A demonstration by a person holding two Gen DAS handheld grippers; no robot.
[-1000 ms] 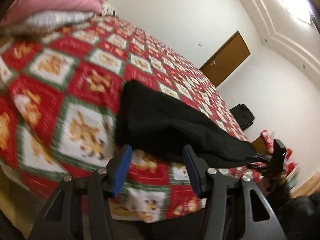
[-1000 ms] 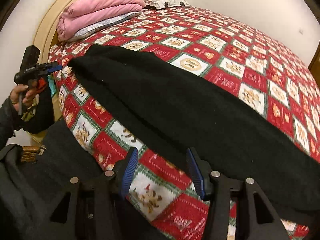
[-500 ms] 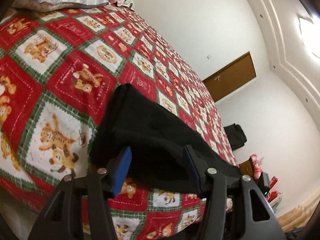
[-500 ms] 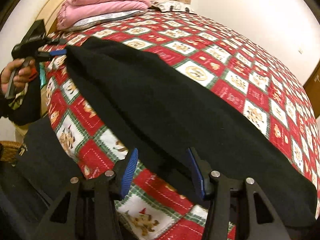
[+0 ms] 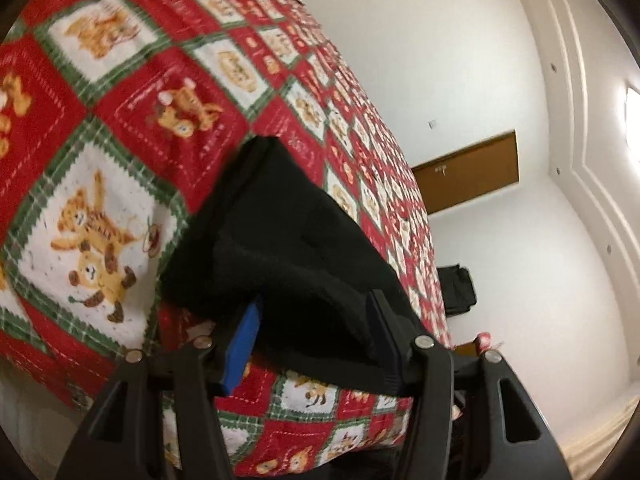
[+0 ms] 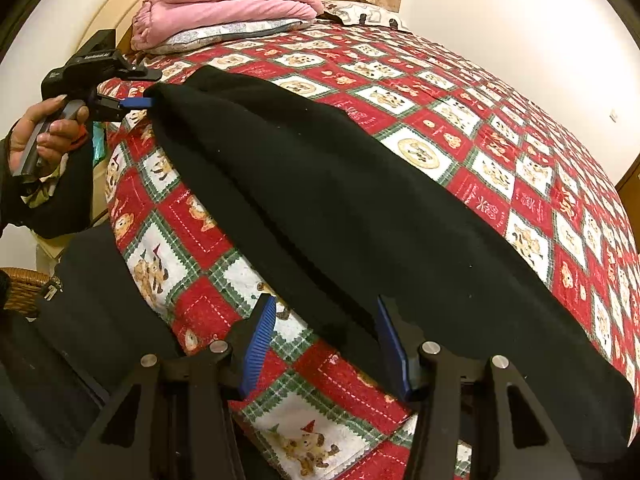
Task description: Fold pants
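Note:
Black pants lie stretched along the near side of a bed with a red, white and green patchwork quilt. In the left wrist view one end of the pants reaches in between the fingers of my left gripper. Its jaws stand apart and the blue pads do not squeeze the cloth. The right wrist view shows that same left gripper at the pants' far left end, held by a hand. My right gripper is open and straddles the pants' near edge.
A folded pink blanket on a pillow sits by the wooden headboard. A wicker basket stands on the floor at left. Across the room are a brown door and a black bag.
The left gripper has rolled and come in over the pants' end, which now lies between its fingers. The right gripper has closed in on the near edge. Both jaws kept their width.

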